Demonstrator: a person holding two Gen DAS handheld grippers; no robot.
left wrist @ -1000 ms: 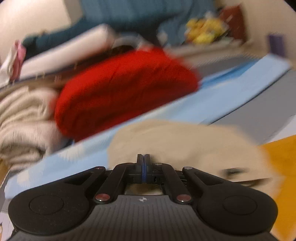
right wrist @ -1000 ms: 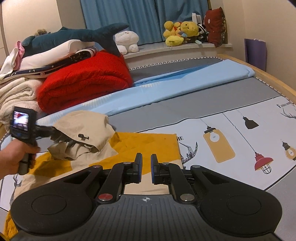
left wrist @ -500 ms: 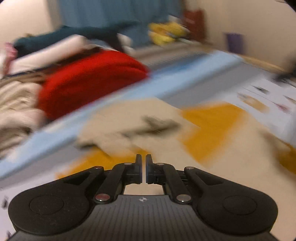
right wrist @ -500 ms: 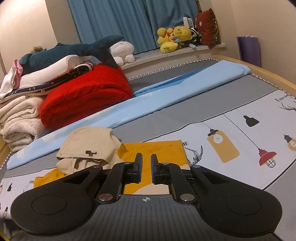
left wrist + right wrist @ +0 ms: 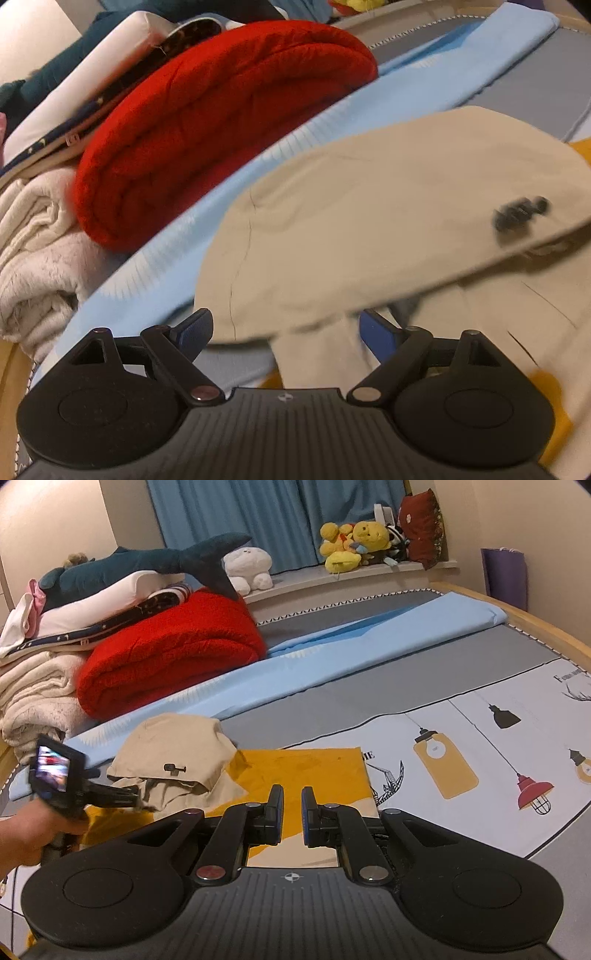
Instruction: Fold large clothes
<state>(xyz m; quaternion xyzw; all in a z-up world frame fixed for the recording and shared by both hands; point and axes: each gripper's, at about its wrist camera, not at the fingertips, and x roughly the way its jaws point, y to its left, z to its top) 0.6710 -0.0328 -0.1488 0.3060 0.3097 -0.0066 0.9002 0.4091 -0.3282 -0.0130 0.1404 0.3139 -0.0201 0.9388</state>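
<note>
We saw a big bed (image 5: 424, 690) with a grey cover, and lamps were drawn on its white part. A long light blue sheet (image 5: 369, 646) lay across it. At the far left sat a fat red blanket (image 5: 166, 661), with cream towels (image 5: 33, 698) beside it and a toy shark (image 5: 140, 565) on top of the pile. Nearer to us lay a yellow cloth (image 5: 306, 771), flat on the bed. On its left end sat the beige garment (image 5: 173, 746), all bunched up, with a small dark mark on it. Our left tongs (image 5: 286, 325) had just been opening and stood wide apart, low at the near edge of the beige garment. A strip of that cloth hung between them, but the pads did not press on it. A hand (image 5: 33, 830) held them from the left. Our right tongs (image 5: 291, 819) were nearly closed, with a thin gap and nothing in it, above the yellow cloth.
</note>
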